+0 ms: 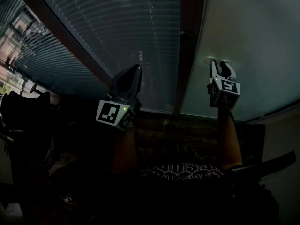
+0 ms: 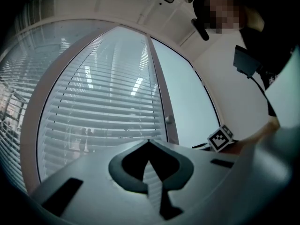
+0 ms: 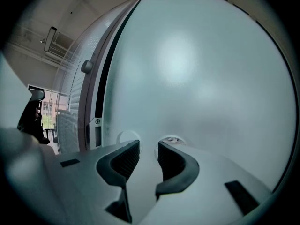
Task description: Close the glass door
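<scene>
Right gripper view shows the right hand-held gripper (image 3: 147, 146) released, its jaws apart and its tips close to a round fitting (image 3: 172, 140) on the frosted glass door (image 3: 201, 78), which stands beside the brown door frame (image 1: 186, 55). The left hand-held gripper (image 2: 149, 143) is clenched on nothing and faces window blinds (image 2: 103, 102).

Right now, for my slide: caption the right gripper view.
Right gripper, jaws apart, faces the frosted glass door.
</scene>
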A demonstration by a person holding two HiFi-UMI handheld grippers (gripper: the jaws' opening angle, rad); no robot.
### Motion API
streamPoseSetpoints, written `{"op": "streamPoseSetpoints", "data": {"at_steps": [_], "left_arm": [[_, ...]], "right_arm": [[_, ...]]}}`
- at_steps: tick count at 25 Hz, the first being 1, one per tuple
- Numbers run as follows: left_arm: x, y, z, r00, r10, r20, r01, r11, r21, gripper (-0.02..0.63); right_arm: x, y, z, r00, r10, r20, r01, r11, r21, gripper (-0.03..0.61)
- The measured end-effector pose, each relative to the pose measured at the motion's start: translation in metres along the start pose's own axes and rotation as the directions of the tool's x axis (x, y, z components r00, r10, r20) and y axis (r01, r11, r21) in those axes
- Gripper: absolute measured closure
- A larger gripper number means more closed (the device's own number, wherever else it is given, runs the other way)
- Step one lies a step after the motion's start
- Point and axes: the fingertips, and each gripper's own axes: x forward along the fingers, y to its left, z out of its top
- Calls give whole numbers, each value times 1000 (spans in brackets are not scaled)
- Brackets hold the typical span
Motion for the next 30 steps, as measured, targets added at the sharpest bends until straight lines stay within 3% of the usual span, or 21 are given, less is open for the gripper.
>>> {"op": "streamPoseSetpoints", "data": {"at_steps": [7,10,15,30], "left_arm": [[-6,-3,1,1000,-3,10,3,1000,-5,612],[-8,-5,2,1000,-10,15,10,1000,-9,612],[-17,-20,6,999,-26,31,26,1000,-7,612],[-24,-38,10,997,-66,30,66,998,5,612]], "right_arm": [[-28,4,-7,1000,2,-5,-2,1000,9,469],[-44,10,7,999,8,43,-9,1000,27,471],[-73,14,33,989,17,144,-22,999,38,575],[-100,20,33,988,38,148,-44,998,38,575]]}}
